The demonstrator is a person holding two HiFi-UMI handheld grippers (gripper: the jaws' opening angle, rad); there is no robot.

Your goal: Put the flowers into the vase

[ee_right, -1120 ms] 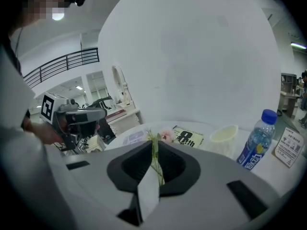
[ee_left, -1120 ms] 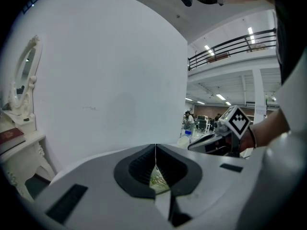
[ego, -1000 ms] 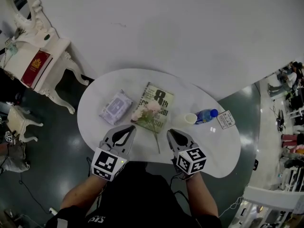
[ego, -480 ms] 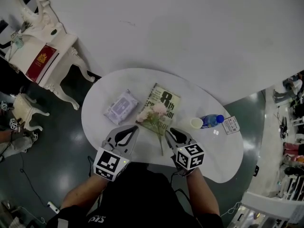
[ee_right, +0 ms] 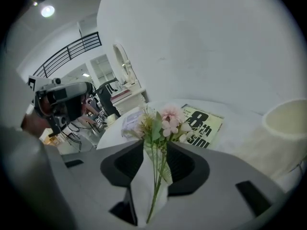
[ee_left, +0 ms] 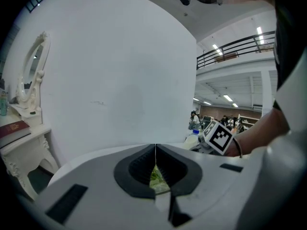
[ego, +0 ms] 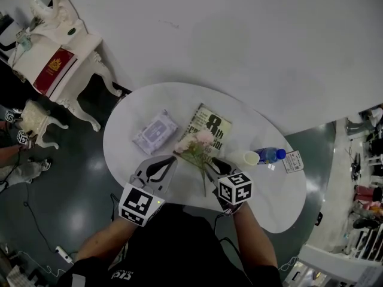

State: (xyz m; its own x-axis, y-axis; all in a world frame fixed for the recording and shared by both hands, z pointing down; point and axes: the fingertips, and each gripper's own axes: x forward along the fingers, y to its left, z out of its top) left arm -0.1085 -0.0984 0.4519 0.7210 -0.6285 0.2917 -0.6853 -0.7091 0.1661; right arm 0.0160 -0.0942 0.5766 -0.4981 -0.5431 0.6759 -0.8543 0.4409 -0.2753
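The small bunch of pink and cream flowers [ego: 194,150] on thin green stems lies at the near middle of the white kidney-shaped table [ego: 128,118]. Its blooms overlap the near edge of a pale green magazine [ego: 210,128] printed with a large 8. The right gripper [ego: 210,165] straddles the stems. Its jaws have just been opening and stand part-way apart, with the stems running loose between them. A cream open-topped vase [ego: 245,158] stands just right of the flowers, a blue plastic bottle [ego: 270,155] beside it and a small white card [ego: 293,161] further right. The left gripper [ego: 170,160] hovers just left of the flowers, jaws pressed together on nothing. A lilac pack of wipes [ego: 155,132] lies to the far left.
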